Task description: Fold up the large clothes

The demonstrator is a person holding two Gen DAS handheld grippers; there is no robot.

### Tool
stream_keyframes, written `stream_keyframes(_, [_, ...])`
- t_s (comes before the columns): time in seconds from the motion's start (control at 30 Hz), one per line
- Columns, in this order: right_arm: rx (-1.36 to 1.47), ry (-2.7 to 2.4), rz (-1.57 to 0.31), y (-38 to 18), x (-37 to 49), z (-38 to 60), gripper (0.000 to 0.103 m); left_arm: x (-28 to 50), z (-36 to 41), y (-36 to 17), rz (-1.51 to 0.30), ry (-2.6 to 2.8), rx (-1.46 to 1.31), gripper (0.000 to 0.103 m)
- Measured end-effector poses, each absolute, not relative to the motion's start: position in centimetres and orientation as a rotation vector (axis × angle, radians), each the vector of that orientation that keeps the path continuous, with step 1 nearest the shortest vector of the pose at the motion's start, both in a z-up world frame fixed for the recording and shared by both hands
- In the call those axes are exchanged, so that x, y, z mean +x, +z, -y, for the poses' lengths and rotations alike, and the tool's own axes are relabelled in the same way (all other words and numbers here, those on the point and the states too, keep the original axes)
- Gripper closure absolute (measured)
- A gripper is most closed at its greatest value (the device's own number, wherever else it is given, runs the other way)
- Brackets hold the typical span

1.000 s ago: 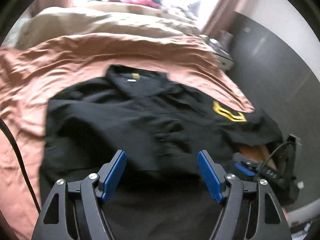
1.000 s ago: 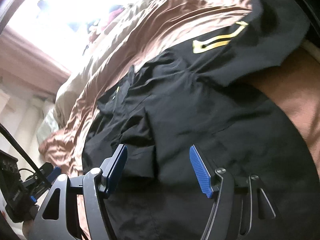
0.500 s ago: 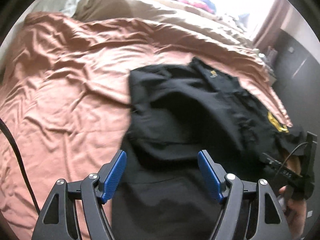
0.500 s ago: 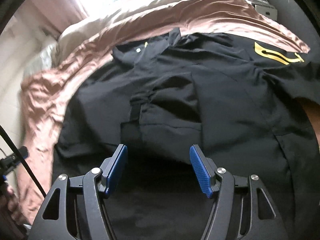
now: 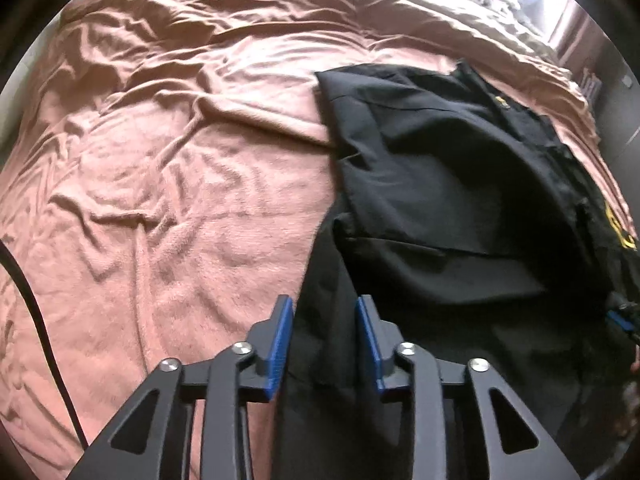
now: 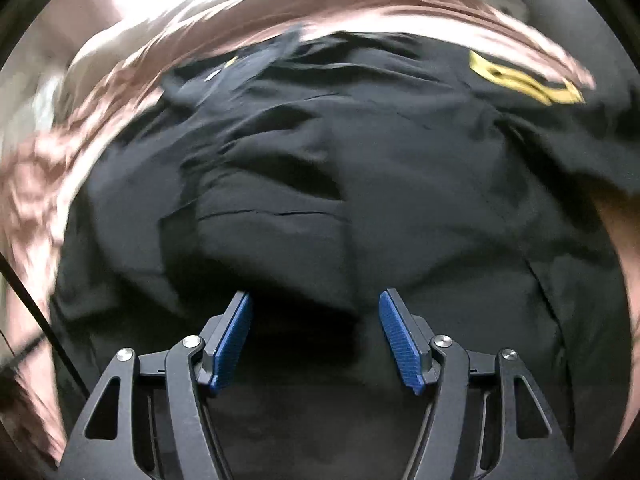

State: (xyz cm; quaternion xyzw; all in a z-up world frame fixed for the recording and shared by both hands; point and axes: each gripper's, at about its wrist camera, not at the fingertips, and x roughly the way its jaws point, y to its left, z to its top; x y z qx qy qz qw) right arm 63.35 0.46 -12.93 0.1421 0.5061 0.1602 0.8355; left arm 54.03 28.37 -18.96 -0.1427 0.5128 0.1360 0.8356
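Now the left gripper [image 5: 325,320] jaws, just closing, straddle the black shirt [image 5: 440,184] edge w/o pressing; right gripper [image 6: 316,312] is open.

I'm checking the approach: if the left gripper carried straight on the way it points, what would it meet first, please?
Most likely the left edge of the black shirt, lying between the left gripper pads, on the pink bedcover; depth is unclear.

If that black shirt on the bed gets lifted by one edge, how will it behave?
The black shirt is probably floppy: it lies creased with a sleeve folded over, so it should droop. It looks thin and light. The fuzzy pink blanket may drag at it.
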Motion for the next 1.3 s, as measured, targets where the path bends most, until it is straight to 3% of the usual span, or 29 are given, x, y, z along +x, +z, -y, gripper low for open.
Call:
stream_keyframes(0.3, [0.584, 0.177, -1.006, -14.5, 64.6, 7.7, 0.040, 54.5, -29.0, -19.2, -1.076, 0.306, -0.306, 0.073])
stream_keyframes(0.53, [0.331, 0.356, -0.921, -10.6, 62.9, 1.1, 0.040, 54.6, -28.8, -19.1, -1.072, 0.301, -0.305, 0.073])
stream_keyframes(0.77, [0.170, 0.387, -0.854, -9.1, 62.2, -5.1, 0.020, 54.7, -28.8, -19.0, -1.077, 0.284, -0.296, 0.073])
stream_keyframes(1.0, [-0.011, 0.319, -0.930, -11.9, 62.5, -8.5, 0.020, 54.8, -29.0, -19.2, -1.078, 0.274, -0.296, 0.073])
stream_keyframes(1.3, [0.313, 0.186, -0.964, -13.6, 65.6, 0.1, 0.020, 54.8, -29.6, -19.0, -1.065, 0.289, -0.310, 0.073])
